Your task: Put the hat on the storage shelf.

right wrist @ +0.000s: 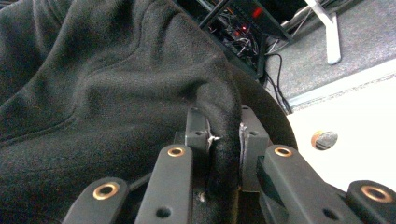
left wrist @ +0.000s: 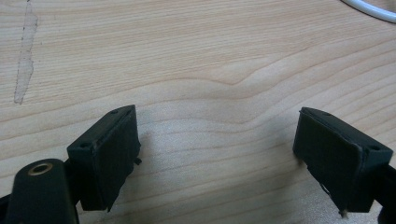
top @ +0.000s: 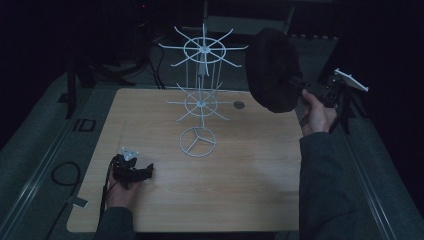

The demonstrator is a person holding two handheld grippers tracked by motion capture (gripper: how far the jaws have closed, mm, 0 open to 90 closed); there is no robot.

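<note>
Hat (top: 272, 70), a dark, soft fleece one, hangs in the air to the right of the white wire rack (top: 202, 95), level with the rack's upper ring of hooks and not touching any of them. The right gripper (top: 300, 85) has its fingers (right wrist: 198, 128) pressed together on a fold of the hat's brim, as the right gripper view shows, with the cloth bunched between the two pads and the crown sagging away to one side. The work in hand looks like hanging the hat on the rack, so the useful thing is to keep that pinch firm and bring the hat's open side toward one of the right-hand prongs of the upper ring, with the brim leading and the crown trailing. Because the cloth is limp, the opening may close on itself; a slow approach, slightly above the prong's upturned tip and then down over it, should let the hook catch inside. The rack stands on a light ring base and may tip or spin if the hat drags on it. The left gripper (top: 131, 170) rests low on the worktop (top: 240, 170), well apart from the rack toward the person, its fingers (left wrist: 109, 154) spread with nothing between them; it could steady the rack's base.
</note>
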